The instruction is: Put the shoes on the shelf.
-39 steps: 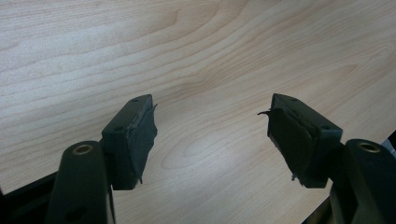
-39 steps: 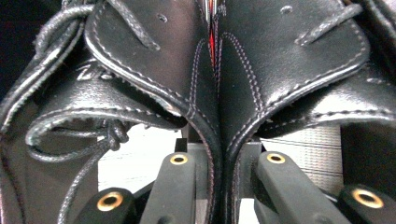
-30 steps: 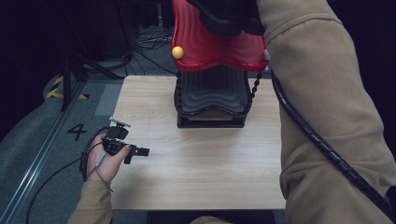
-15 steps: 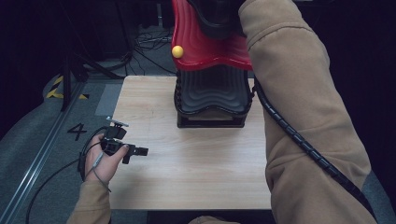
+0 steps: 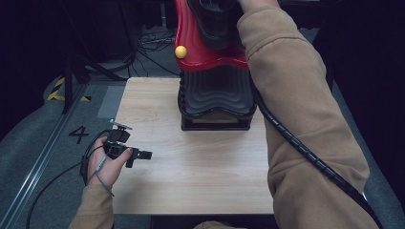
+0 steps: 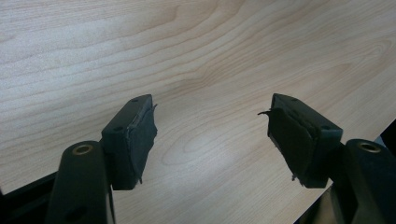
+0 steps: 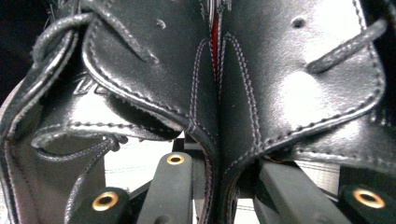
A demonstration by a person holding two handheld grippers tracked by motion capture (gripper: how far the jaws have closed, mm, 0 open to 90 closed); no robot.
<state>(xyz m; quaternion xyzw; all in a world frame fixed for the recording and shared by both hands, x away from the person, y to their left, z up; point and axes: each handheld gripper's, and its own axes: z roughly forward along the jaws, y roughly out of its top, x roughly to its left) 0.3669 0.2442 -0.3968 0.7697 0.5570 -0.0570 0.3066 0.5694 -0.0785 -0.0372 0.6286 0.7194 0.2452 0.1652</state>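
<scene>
Right arm reaches forward, its tool (image 7: pixel 212 182) clamping black shoes (image 7: pixel 210 84); left tool (image 6: pixel 212 135) open, empty

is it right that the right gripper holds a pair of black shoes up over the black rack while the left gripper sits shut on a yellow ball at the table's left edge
Not quite. The left gripper is open with nothing between its pads, as the left gripper view shows. The yellow ball sits on the red top above the black rack. The rest holds: the right gripper grips the black shoes.

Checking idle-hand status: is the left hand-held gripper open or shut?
Open: the left hand-held gripper has its jaws wide apart over bare table, nothing between.
</scene>
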